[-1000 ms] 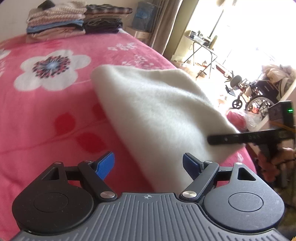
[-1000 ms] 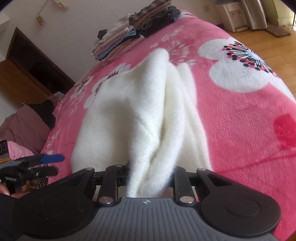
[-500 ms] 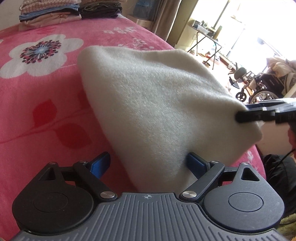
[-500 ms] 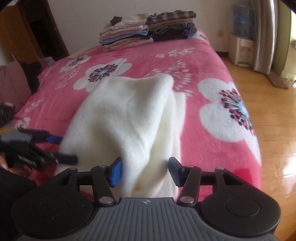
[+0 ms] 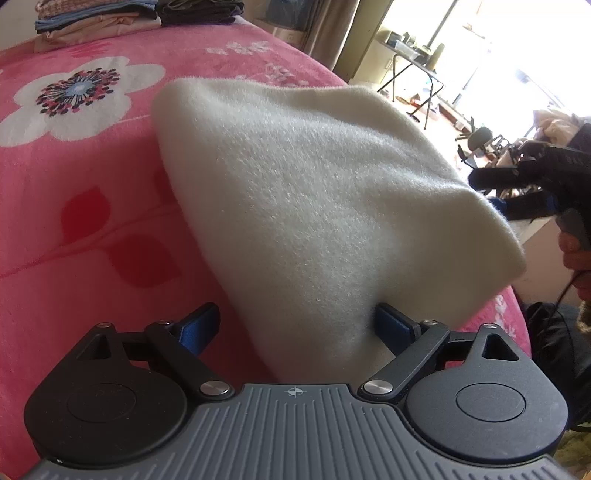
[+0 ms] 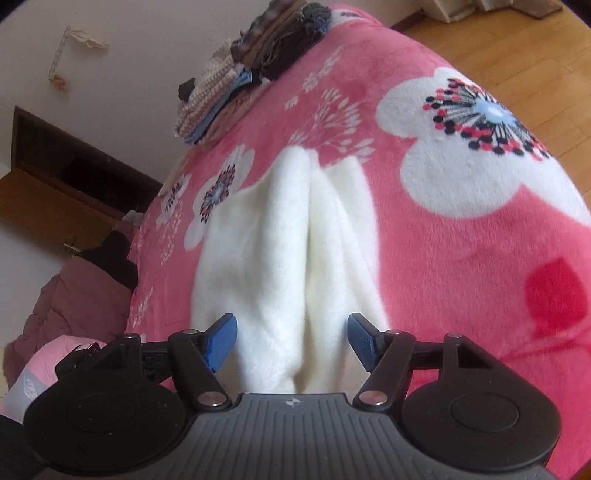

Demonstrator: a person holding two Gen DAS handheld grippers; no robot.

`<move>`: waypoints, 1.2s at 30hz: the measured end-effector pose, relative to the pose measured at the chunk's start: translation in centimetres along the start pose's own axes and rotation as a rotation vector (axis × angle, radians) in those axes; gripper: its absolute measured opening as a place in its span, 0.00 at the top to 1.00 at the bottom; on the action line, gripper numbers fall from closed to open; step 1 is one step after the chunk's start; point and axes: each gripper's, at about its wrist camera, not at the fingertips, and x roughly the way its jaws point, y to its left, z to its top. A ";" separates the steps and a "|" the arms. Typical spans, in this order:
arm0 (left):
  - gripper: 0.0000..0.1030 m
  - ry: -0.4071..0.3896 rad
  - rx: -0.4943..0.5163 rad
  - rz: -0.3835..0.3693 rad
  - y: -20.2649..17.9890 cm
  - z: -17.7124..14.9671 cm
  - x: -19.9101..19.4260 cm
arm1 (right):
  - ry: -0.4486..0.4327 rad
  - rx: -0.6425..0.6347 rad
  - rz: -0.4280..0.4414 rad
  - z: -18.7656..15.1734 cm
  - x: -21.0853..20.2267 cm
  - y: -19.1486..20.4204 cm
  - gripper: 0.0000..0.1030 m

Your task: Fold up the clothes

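One white garment [image 6: 280, 266] lies on one pink blanket [image 6: 461, 258] near two grippers, left [image 5: 295, 328] and right [image 6: 291, 339], with two stacks of folded clothes at the far end, a light one [image 5: 96, 18] and a dark one [image 5: 203, 9].

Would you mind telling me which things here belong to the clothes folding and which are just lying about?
Part of the job:
- white fleece garment, folded on the pink floral blanket
- stack of folded clothes at the far end
- left hand-held gripper, open
- right hand-held gripper, jaws opening, garment between them

Lying about:
- folding table by the window
- maroon jacket beside the bed
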 end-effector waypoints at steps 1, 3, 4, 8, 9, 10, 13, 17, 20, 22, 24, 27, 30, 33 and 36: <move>0.11 0.005 -0.001 0.005 -0.1 0.0 0.0 | 0.000 -0.013 0.004 0.4 0.4 0.1 0.33; 0.11 0.012 0.005 0.018 -0.3 0.2 0.1 | -0.001 -0.039 0.006 1.0 1.3 0.4 0.34; 0.11 0.015 0.007 0.024 -0.3 0.3 0.1 | -0.005 -0.048 0.010 1.4 1.7 0.4 0.35; 0.10 0.029 0.013 0.039 -0.6 0.5 0.3 | -0.037 -0.060 0.048 2.8 2.4 0.4 0.37; 0.10 0.032 0.012 0.040 -0.6 0.5 0.3 | -0.044 -0.059 0.049 3.1 2.6 0.3 0.37; 0.10 0.035 0.010 0.040 -0.6 0.5 0.4 | -0.050 -0.056 0.044 3.5 2.9 0.1 0.37; 0.10 0.041 0.007 0.039 -0.5 0.5 0.5 | -0.050 -0.062 0.041 4.6 4.0 -0.1 0.41; 0.10 0.042 0.012 0.033 -0.5 0.4 0.5 | -0.034 -0.114 0.009 6.0 5.6 0.7 0.50; 0.10 0.039 0.013 0.026 -0.3 0.3 0.4 | -0.026 -0.123 -0.012 6.7 6.7 0.8 0.58; 0.10 0.036 0.009 0.022 -0.2 0.3 0.4 | -0.032 -0.142 -0.031 6.9 7.0 1.0 0.75; 0.10 0.035 0.012 0.022 -0.3 0.3 0.4 | -0.070 -0.240 -0.049 6.6 6.4 2.8 0.78; 0.10 0.033 0.018 0.023 -0.4 0.5 0.3 | -0.157 -0.318 -0.052 5.8 4.8 4.7 0.78; 0.10 0.038 0.030 0.024 -0.7 0.6 0.5 | -0.182 -0.256 -0.062 5.4 4.6 2.8 0.79; 0.10 0.042 0.033 0.019 -0.8 0.7 0.7 | -0.164 -0.115 -0.042 5.2 5.5 -1.0 0.79; 0.10 0.040 0.055 0.028 -1.1 0.9 0.6 | -0.196 -0.117 -0.007 5.3 4.4 -0.9 0.79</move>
